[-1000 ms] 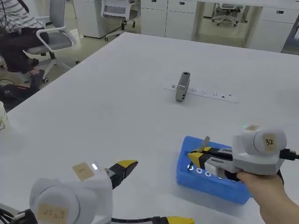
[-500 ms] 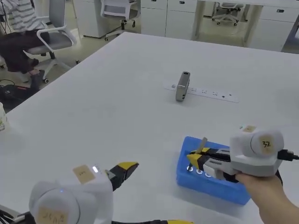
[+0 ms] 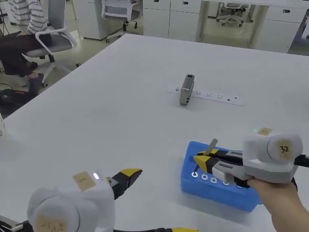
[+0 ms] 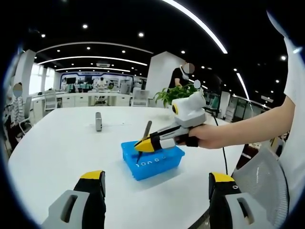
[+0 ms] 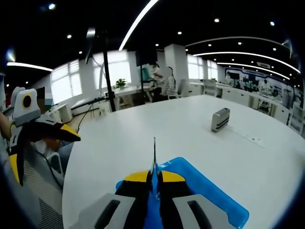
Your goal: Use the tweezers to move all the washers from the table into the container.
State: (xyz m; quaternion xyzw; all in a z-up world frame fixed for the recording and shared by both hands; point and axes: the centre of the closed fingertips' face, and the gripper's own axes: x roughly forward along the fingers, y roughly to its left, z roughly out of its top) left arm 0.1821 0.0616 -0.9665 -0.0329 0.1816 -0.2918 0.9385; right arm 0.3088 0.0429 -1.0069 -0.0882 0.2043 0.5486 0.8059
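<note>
Nearest the person, the left gripper [image 3: 157, 200] is hovering low over the white table [image 3: 120, 111], its two yellow-tipped jaws spread wide and gripping nothing. In the left gripper view the same two jaws [image 4: 155, 177] are rising well apart, with bare tabletop showing between them.

Just beyond and to the right, a hand [image 3: 280, 203] is holding the right gripper [image 3: 202, 160] over the one blue container [image 3: 217, 191]. Its jaws are pressed together on the one pair of tweezers [image 3: 211, 146], which is standing up out of them at a slant. In the right gripper view the jaws [image 5: 153, 177] are sitting almost touching, and the tweezers [image 5: 154, 152] are showing as a single thin line between them, above the container [image 5: 209, 191]. From the left gripper view, the right gripper [image 4: 143, 144] is pointing down and to the left, with the tweezers [image 4: 147, 130] angled over the container [image 4: 143, 169].

The washers [image 3: 204, 177] are lying in a row inside the container, along its near wall. Four are countable in the head view; the row is running on under the gripper body, so the full count cannot be told.

Farther out on the table, one small grey box [image 3: 187, 89] is standing just beside one white socket strip [image 3: 207, 95]. Beyond the table edge, office chairs [image 3: 118, 9] are standing, and a person [image 3: 19, 14] is sitting at the far left.
</note>
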